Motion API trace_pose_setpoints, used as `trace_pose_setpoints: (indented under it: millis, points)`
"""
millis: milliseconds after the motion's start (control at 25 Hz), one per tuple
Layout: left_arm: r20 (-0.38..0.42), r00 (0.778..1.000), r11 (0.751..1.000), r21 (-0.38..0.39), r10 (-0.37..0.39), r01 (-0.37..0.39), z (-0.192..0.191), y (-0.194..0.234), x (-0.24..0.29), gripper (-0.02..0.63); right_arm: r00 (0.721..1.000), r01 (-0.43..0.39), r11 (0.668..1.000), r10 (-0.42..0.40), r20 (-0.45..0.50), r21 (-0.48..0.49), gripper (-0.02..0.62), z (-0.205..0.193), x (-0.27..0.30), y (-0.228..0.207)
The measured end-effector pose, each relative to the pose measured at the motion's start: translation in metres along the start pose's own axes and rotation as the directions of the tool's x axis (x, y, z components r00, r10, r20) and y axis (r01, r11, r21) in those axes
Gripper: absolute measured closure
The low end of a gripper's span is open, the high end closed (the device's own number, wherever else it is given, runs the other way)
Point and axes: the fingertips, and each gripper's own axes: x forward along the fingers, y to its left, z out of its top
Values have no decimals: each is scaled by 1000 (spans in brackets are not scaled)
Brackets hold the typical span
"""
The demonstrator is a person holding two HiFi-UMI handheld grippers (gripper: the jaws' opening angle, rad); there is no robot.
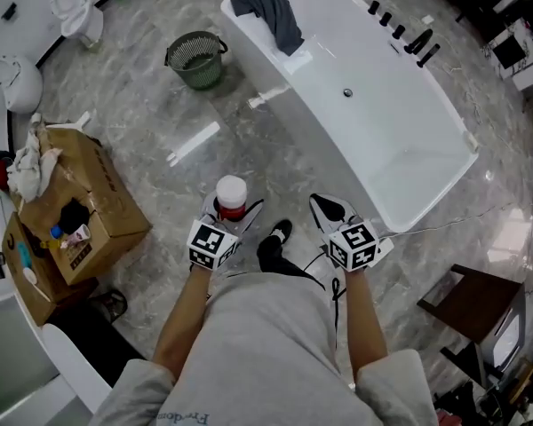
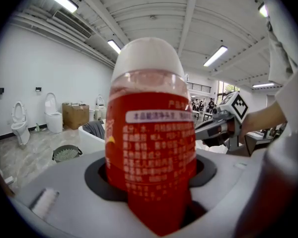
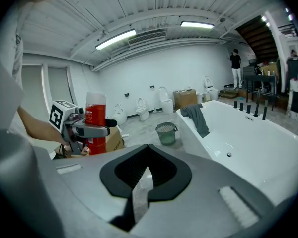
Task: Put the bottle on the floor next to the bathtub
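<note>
Bottle upright in left gripper | right gripper alongside, forward (jaws together)

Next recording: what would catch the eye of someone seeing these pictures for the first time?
A red-labelled bottle with a white cap stands upright, clamped in the left gripper, and fills the left gripper view. Ahead, a long white bathtub lies diagonally on the marble floor, with a dark towel draped over its far end and a green basket beside it. The right gripper is shut and empty.
</note>
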Motion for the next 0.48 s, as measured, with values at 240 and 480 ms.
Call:
trace_pose_setpoints:
  millis: [240, 480]
  points:
    - [-30, 999, 1000, 0, -23, 23, 8, 9, 24, 273, 999, 38, 999, -38, 3, 21, 594, 4, 10, -26]
    - [-54, 997, 999, 27, -46, 48, 17, 21, 40, 273, 999, 9, 997, -11, 33, 73, 594, 13, 17, -38]
